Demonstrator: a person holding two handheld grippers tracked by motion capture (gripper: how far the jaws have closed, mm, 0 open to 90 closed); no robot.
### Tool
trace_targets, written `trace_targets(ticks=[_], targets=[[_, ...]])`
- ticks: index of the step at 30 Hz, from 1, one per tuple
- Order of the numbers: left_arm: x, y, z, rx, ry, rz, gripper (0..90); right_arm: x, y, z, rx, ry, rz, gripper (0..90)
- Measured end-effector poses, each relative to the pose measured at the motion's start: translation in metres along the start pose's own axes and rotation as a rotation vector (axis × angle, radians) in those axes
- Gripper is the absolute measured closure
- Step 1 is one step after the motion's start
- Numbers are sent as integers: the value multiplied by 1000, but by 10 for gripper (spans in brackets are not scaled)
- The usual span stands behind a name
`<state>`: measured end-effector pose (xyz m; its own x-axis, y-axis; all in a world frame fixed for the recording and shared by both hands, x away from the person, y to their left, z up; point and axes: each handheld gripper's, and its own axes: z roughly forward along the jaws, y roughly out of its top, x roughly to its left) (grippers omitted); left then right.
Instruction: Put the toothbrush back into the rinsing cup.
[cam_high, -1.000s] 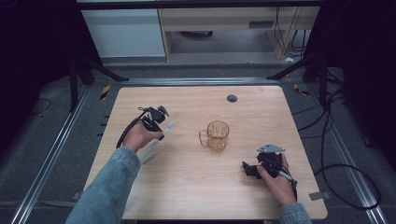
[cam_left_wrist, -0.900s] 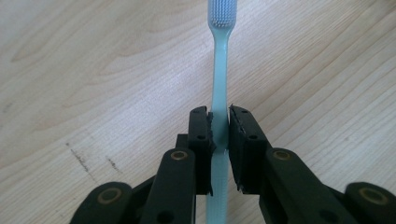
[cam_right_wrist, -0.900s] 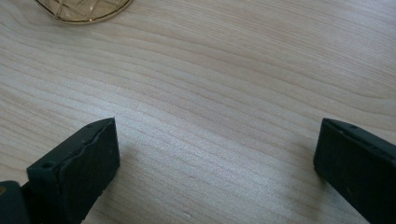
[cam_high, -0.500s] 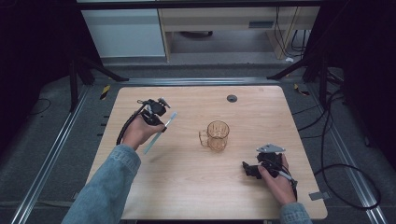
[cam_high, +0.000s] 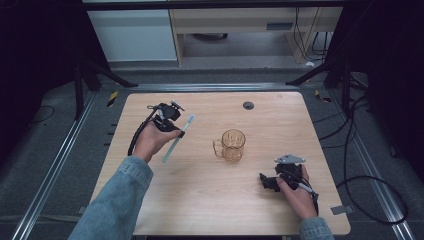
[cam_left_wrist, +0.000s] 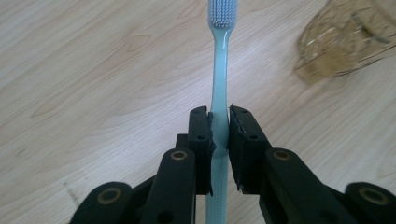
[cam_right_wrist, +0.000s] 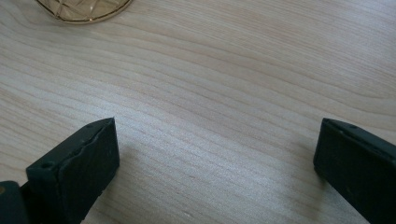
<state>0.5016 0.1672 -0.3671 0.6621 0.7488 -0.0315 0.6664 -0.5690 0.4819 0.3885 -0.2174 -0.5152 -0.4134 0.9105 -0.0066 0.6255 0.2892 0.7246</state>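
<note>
A pale blue toothbrush (cam_high: 170, 149) hangs slanted over the left half of the wooden table (cam_high: 200, 200), with my left gripper (cam_high: 179, 133) shut on its handle. In the left gripper view the black jaws clamp the handle (cam_left_wrist: 219, 93) at mid-length, and the bristle head (cam_left_wrist: 223, 10) points away from me. An amber glass mug (cam_high: 233, 145) stands upright at the table's middle, to the right of the brush; its rim also shows as the mug (cam_left_wrist: 348, 39). My right gripper (cam_high: 267, 181) rests near the front right, open, with bare wood between its jaws (cam_right_wrist: 217, 140).
A dark round grommet (cam_high: 248, 105) sits in the table's far edge. A white cabinet (cam_high: 132, 35) and a wooden shelf unit (cam_high: 235, 22) stand beyond the table. Cables (cam_high: 365, 200) trail over the floor on the right. The mug's base (cam_right_wrist: 84, 8) lies just ahead of the right jaws.
My left hand has risen and shifted slightly away from me, carrying the toothbrush up off the table. The right hand and the mug have stayed put.
</note>
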Motion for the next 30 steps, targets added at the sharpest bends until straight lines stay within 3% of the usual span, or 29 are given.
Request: trace_targets(ticks=[12,23,30], targets=[[-26,19,-11,-82,-7,45,787,0,0,0,0,0,0,6],[-50,29,-22,-218,33,69,787,-1,-1,0,2,5,-12,6],[-64,32,-27,-306,51,62,787,0,-1,-1,0,12,-1,6]])
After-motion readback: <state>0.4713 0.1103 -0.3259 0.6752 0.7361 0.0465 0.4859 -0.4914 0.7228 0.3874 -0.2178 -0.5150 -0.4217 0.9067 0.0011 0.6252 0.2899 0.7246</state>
